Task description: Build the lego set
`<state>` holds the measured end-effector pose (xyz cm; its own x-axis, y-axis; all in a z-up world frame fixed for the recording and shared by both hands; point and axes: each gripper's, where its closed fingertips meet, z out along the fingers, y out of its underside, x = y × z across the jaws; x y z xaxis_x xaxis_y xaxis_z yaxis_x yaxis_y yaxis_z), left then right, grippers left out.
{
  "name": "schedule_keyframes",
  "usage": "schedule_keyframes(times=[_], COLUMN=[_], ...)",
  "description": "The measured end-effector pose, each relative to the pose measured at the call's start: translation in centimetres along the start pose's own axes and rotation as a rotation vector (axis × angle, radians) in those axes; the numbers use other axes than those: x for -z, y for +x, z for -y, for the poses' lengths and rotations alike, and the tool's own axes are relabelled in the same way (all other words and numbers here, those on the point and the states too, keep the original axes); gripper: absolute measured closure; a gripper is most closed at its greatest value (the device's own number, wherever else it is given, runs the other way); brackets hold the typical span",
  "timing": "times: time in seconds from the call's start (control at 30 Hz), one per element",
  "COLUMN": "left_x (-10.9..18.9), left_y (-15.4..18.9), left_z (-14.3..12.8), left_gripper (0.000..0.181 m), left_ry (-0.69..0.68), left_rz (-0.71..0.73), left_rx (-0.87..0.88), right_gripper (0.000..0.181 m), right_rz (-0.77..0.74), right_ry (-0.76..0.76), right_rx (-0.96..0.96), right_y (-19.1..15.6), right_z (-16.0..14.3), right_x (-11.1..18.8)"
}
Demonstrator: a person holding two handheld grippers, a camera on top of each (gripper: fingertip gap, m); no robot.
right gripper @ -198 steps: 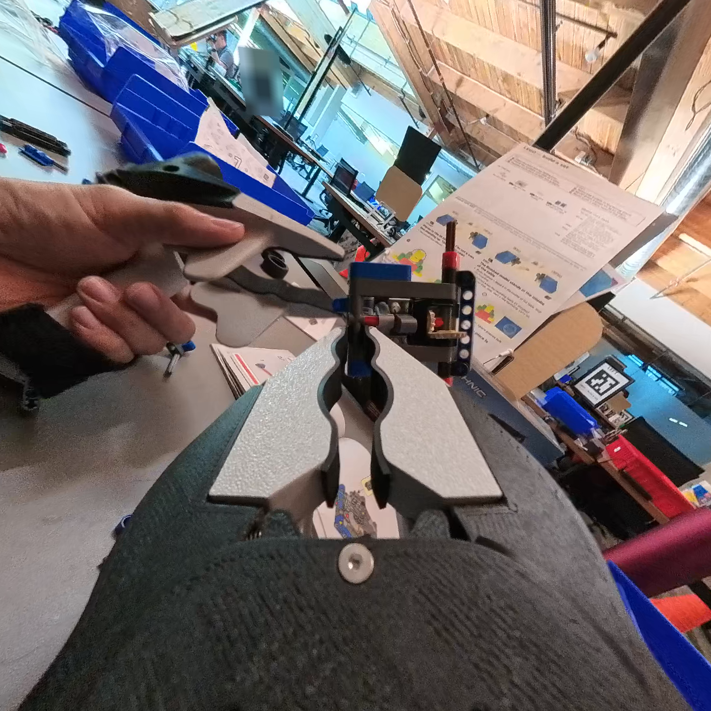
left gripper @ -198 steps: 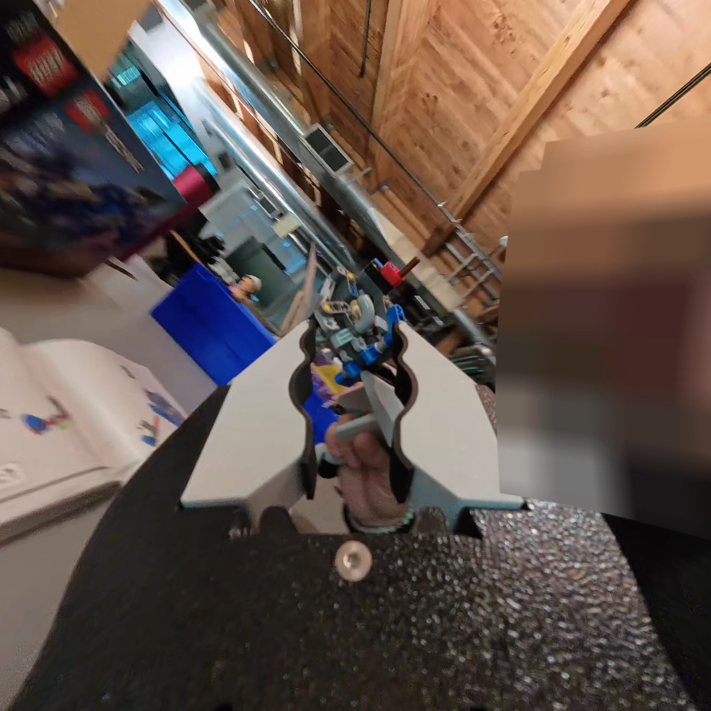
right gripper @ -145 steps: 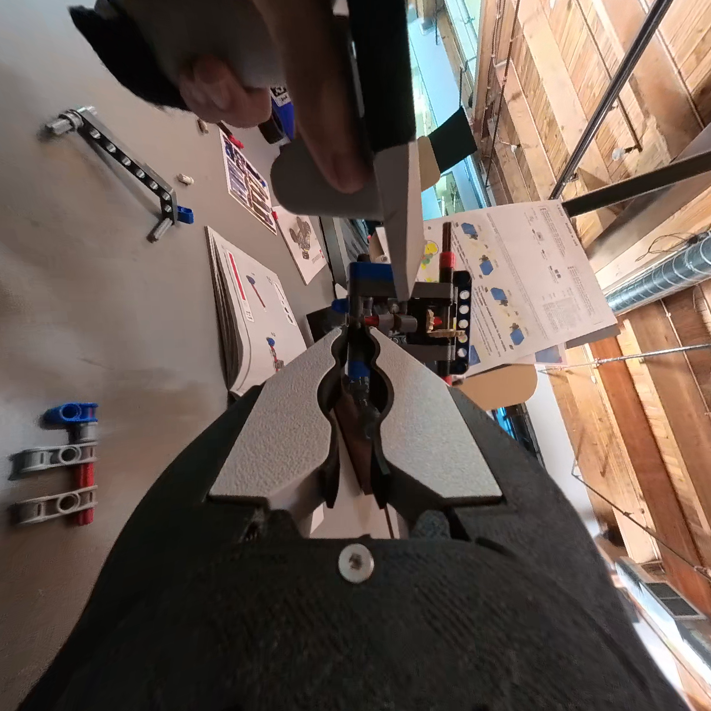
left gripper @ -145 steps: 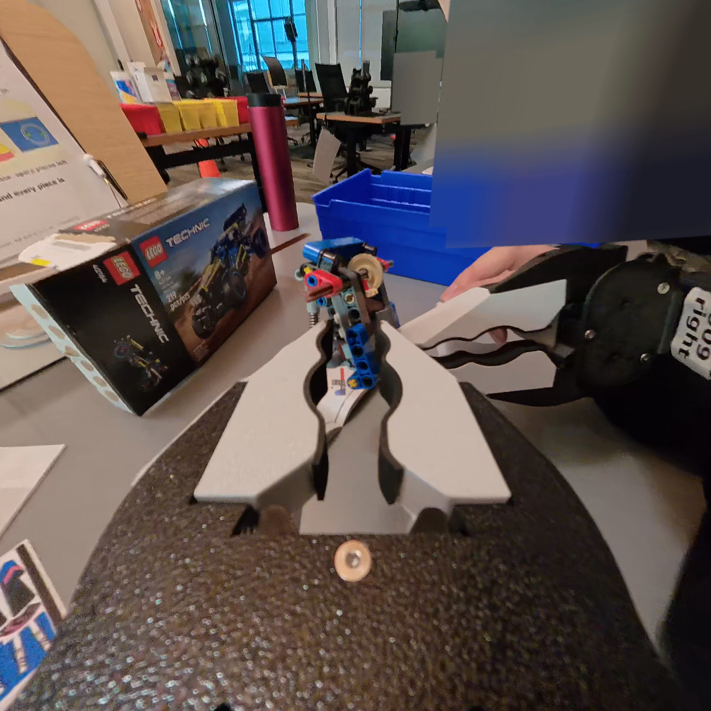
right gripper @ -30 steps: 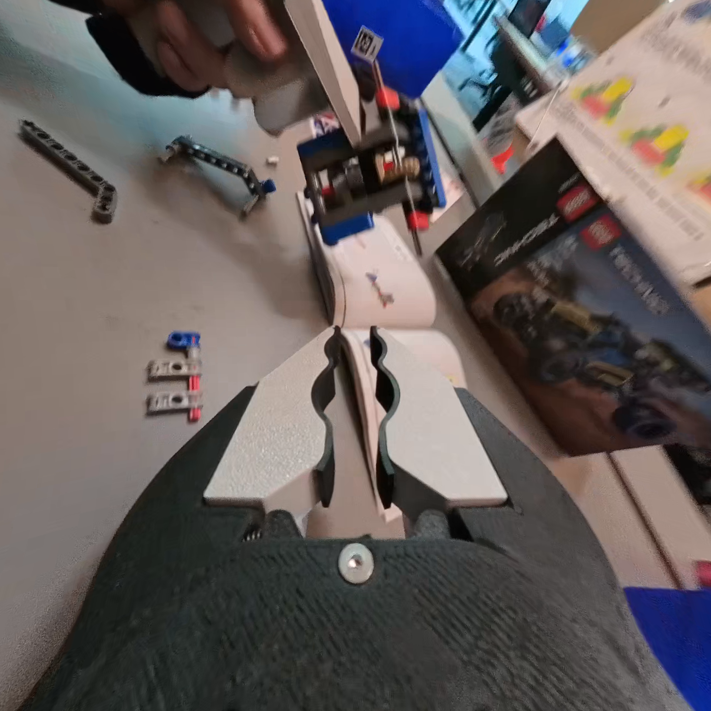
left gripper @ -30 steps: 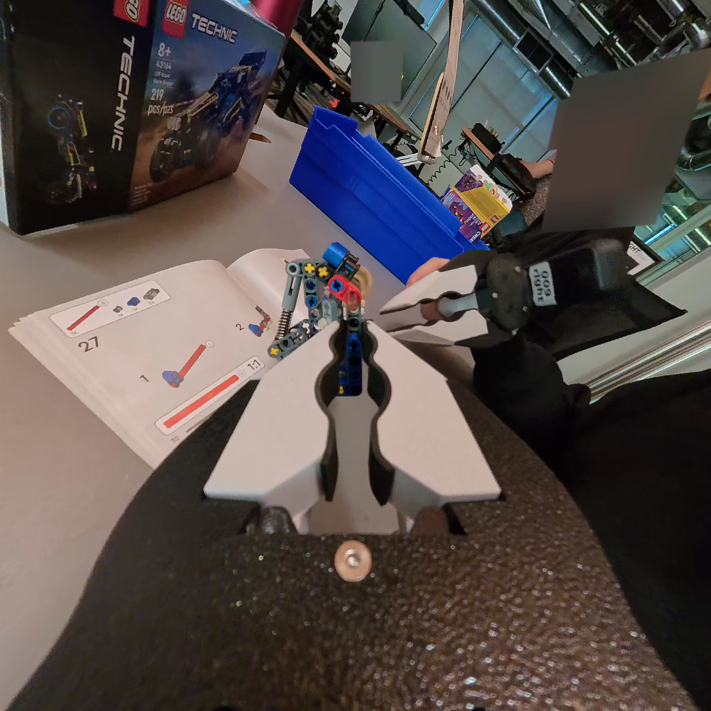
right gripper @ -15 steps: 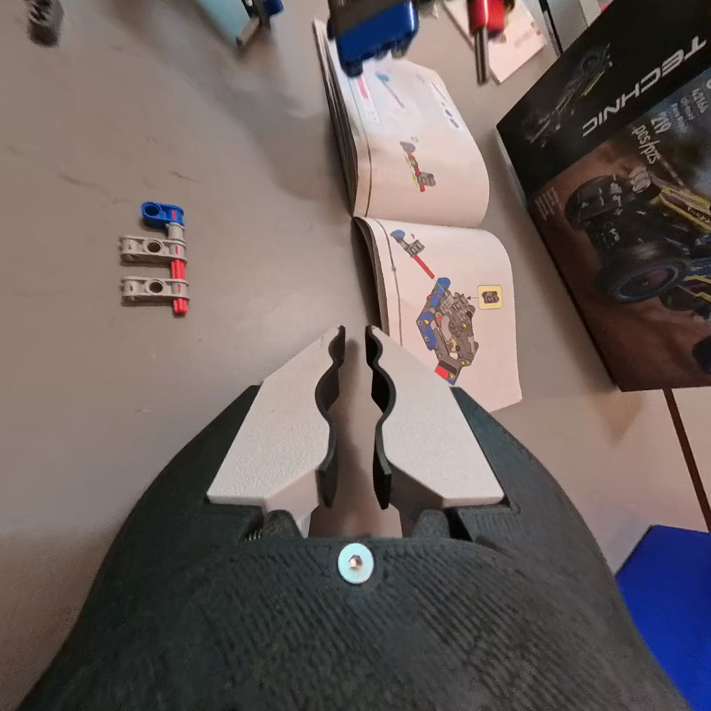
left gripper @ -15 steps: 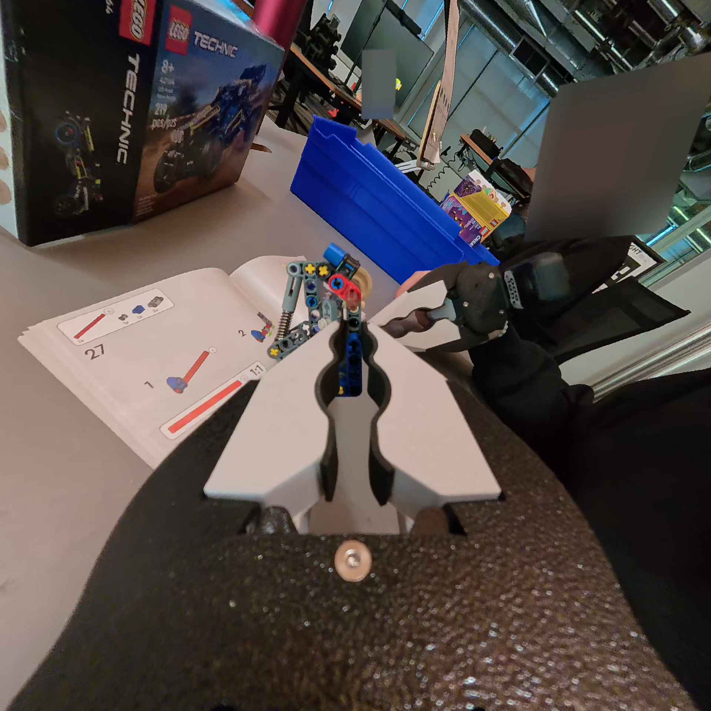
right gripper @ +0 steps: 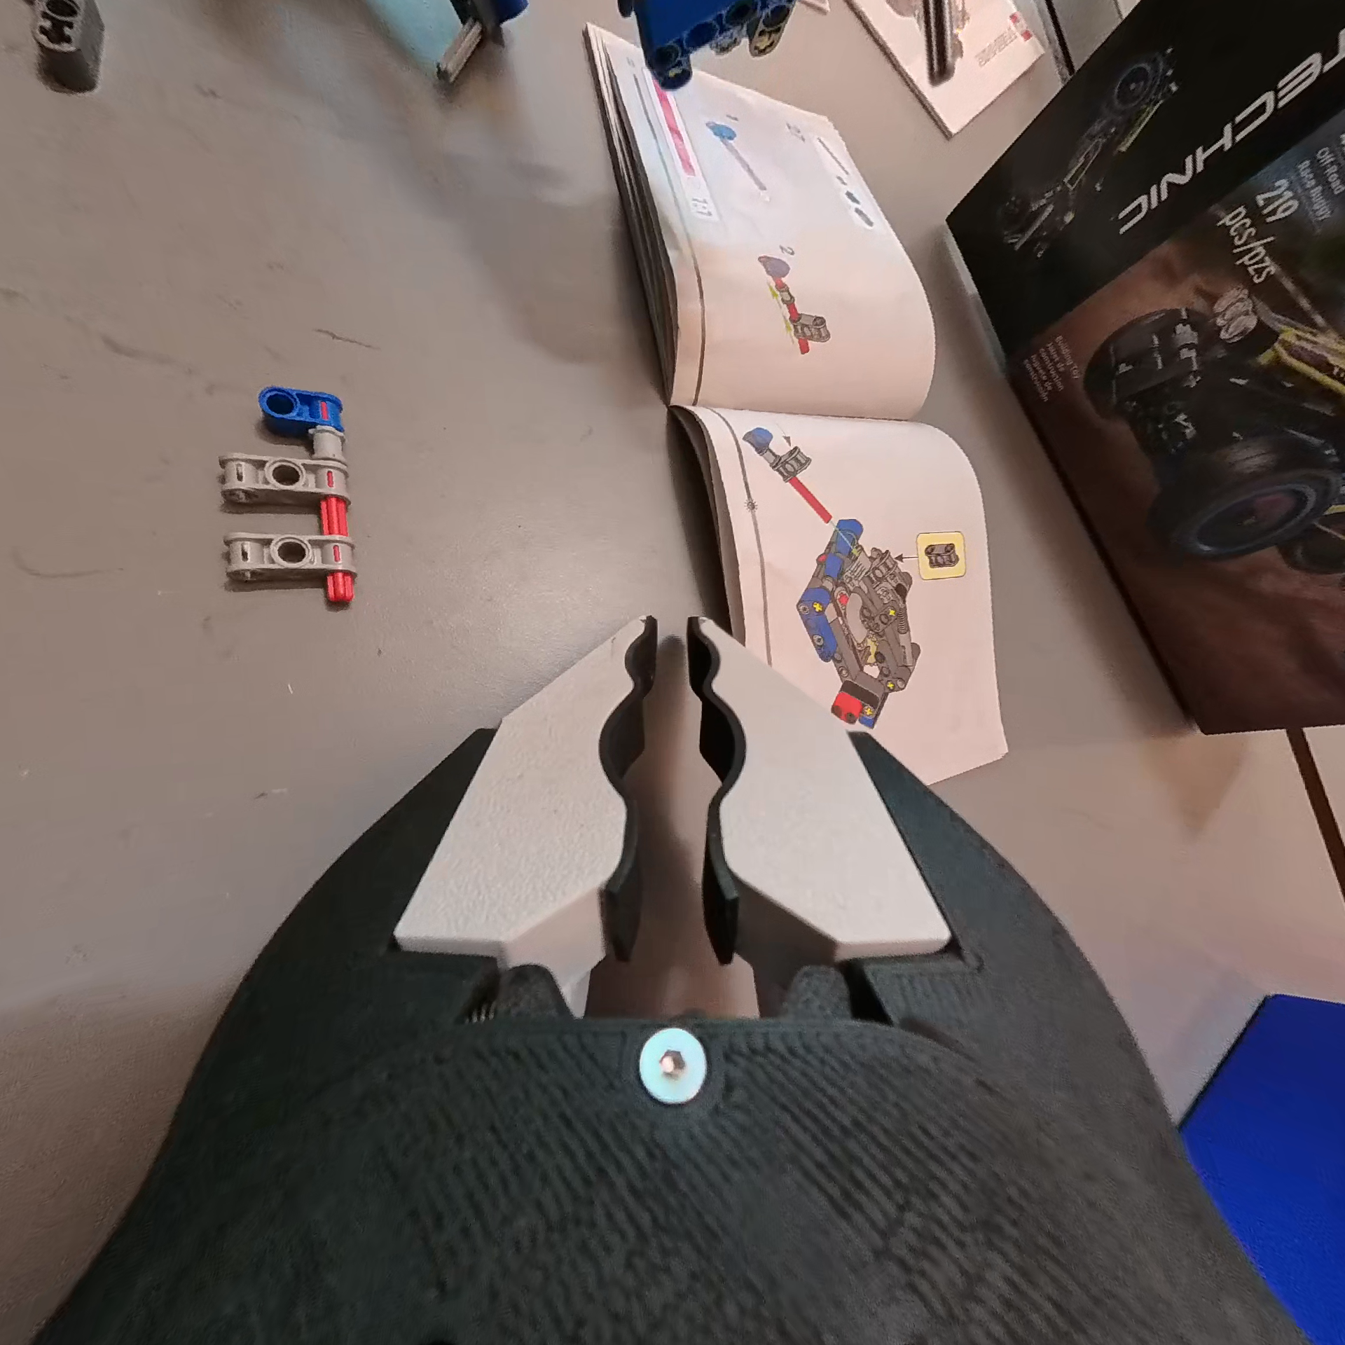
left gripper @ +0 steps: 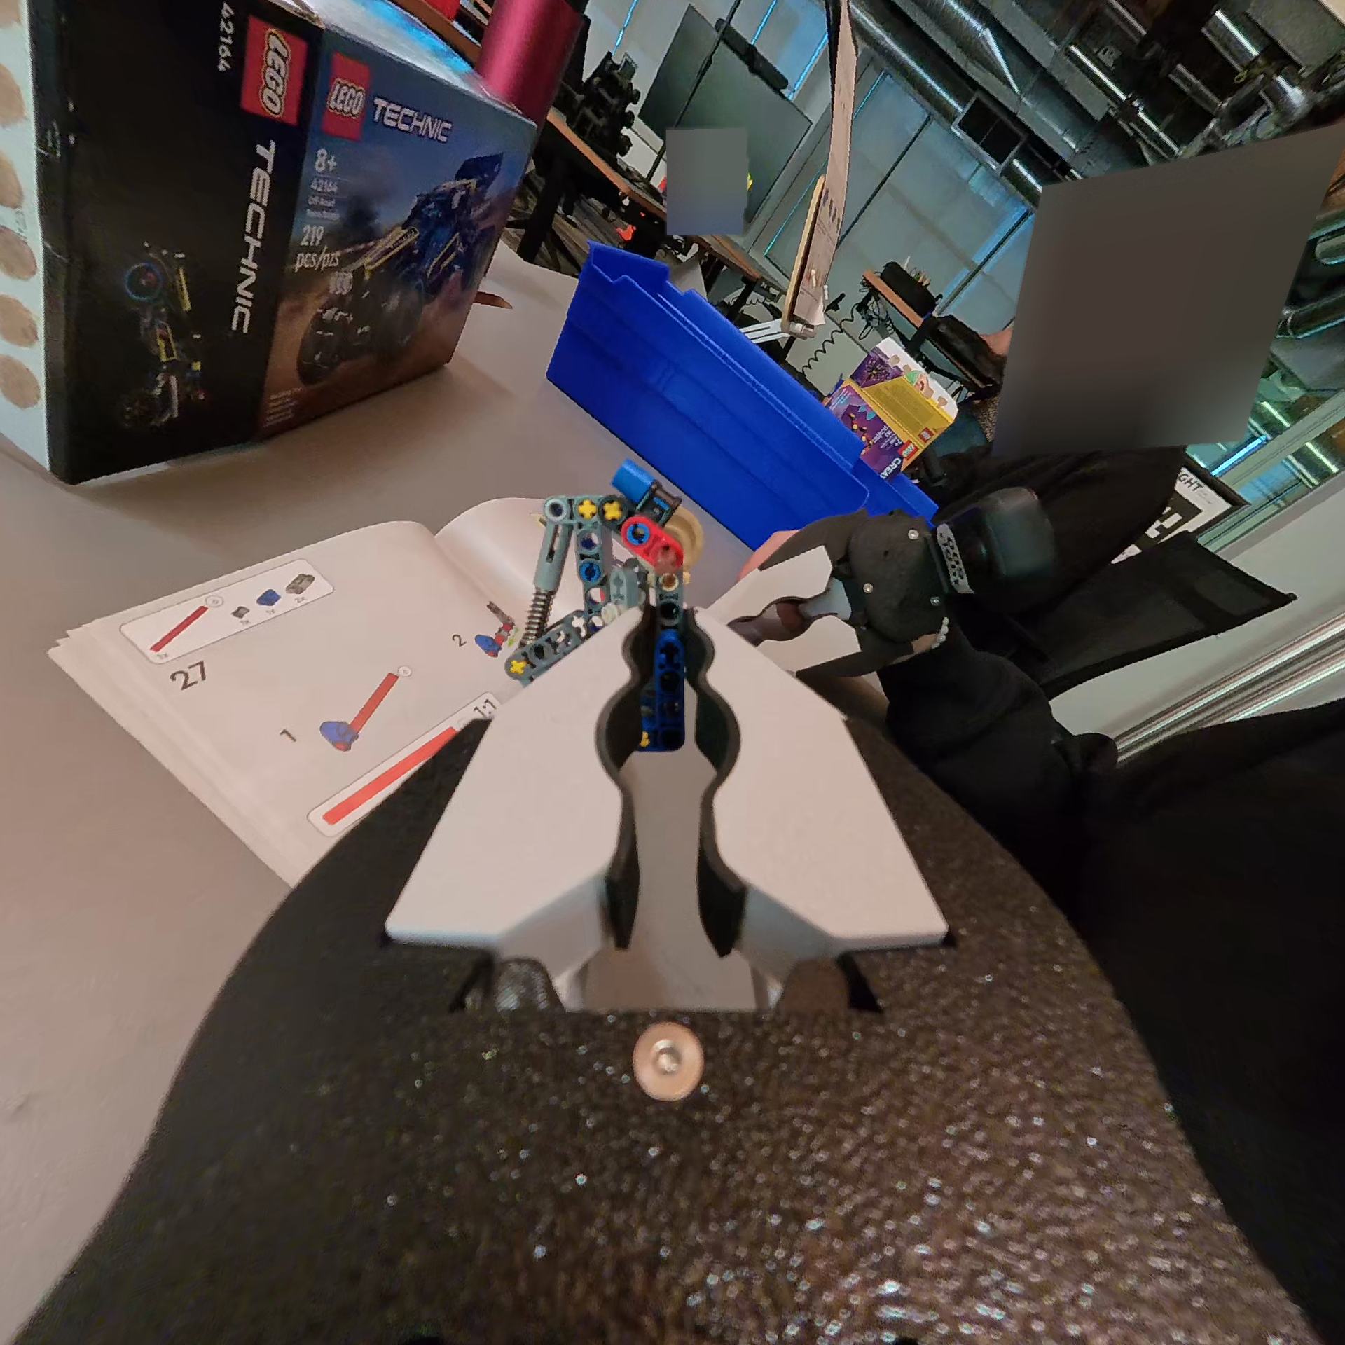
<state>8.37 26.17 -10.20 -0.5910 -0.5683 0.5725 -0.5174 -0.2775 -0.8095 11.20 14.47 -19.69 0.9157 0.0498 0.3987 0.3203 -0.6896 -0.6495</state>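
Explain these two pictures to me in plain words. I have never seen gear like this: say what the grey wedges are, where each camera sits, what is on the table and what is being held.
No robot arm here: a person holds one hand tool per hand, each ending in two-finger tongs, with a camera looking forward along them. The grey wedges are the tongs' fingers.

The left wrist view shows the left tongs shut on a half-built lego model; the right tool shows farther off.

The right wrist view looks down on the grey table. The right tongs hold nothing, their tips slightly apart.

On the table lie an open instruction booklet, the set's box, a small axle assembly of blue, grey and red parts, and a blue bin.
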Motion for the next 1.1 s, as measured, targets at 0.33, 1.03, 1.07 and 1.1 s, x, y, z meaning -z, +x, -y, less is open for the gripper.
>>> schedule_keyframes(times=[0.33,1.03,1.07,1.1], left_x=[-0.09,0.64,0.59,0.54], left_y=[0.33,-0.26,-0.29,-0.33], left_z=[0.06,0.74,0.68,0.59], left_gripper=[0.177,0.177,0.177,0.177], left_ry=[0.002,0.016,0.01,0.002], left_rz=[-0.011,0.058,0.067,0.078], left_rx=[-0.008,-0.075,-0.088,-0.104], right_gripper=[0.181,0.181,0.181,0.181], right_rz=[0.027,0.037,0.037,0.038], right_ry=[0.005,0.024,0.025,0.026], right_rx=[0.004,-0.054,-0.056,-0.059], right_y=[-0.52,-0.49,-0.49,-0.48], right_z=[0.08,0.07,0.08,0.07], right_x=[-0.13,-0.16,-0.16,-0.16])
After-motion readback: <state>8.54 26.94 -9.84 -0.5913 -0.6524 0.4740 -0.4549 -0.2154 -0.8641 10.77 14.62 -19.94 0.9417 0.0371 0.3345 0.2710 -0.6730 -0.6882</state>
